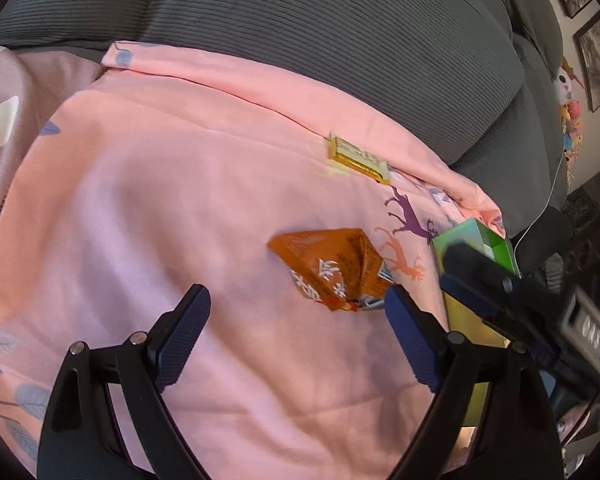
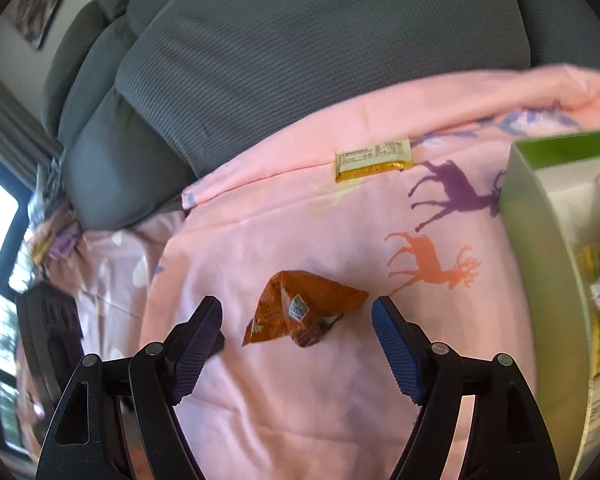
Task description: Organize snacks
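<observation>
Crinkly orange snack packet [image 2: 306,310] is seen lying on the soft pink blanket [image 2: 284,400], between the wide-spread ribbed fingers of the empty right gripper [image 2: 298,328]. Left gripper [image 1: 298,314] is likewise held wide, empty. Green box [image 2: 540,240] is cut off at right; its contents are hard to make out.

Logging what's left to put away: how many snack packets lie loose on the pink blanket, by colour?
Orange packet: 1
Yellow-gold packet: 1
Total loose on the pink blanket: 2
The packets already in the green box are not counted.
</observation>
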{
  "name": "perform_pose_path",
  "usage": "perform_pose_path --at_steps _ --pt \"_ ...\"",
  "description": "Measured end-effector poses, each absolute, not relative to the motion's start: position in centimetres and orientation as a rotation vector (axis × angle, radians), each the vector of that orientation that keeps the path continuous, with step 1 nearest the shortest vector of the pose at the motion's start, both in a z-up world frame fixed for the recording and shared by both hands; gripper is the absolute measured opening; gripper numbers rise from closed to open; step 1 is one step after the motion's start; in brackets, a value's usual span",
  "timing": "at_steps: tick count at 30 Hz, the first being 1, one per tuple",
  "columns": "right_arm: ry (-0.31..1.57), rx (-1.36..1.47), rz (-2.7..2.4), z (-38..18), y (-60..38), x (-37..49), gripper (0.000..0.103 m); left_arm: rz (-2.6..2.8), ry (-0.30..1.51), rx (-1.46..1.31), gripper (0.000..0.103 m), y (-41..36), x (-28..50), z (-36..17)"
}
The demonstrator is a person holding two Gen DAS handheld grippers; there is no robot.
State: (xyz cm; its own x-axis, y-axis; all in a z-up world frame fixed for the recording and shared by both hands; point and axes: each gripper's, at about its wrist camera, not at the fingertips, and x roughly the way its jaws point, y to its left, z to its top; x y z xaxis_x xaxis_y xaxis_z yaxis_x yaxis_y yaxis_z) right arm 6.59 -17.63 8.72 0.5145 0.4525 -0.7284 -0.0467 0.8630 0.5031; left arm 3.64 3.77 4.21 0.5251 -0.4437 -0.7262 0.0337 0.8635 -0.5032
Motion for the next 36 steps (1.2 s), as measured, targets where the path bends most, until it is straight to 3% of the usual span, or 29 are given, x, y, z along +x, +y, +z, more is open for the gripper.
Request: perform_pose_path --at_steps 14,17,19,24,31,36 --pt "1.11 0.634 0.349 4.3 -17.2 9.9 0.078 -0.383 0.998 -0.443 0.085 0.6 5.3 2.7" --pt "1.139 0.634 0.372 3.7 -16.7 10.2 0.078 -0.393 1.017 -0.468 0.077 0.2 5.9 2.1" --pt "1.153 0.607 0.382 3.3 -16.1 10.4 0.078 -0.42 1.028 -0.486 0.065 0.0 6.2 1.6" --pt "1.181 0.628 0.383 1.9 -16.2 10.4 0.073 -0.432 1.004 -0.439 0.06 -0.6 5.6 1.8" --pt "1.155 0.615 0.412 3.2 -16.2 8.7 0.072 -0.444 0.954 -0.42 0.056 -0.6 3.8 3.3" --pt "1.056 0.536 0.451 7.3 -16.4 6.5 0.072 -0.473 0.839 -0.383 0.056 -1.3 1.6 6.6"
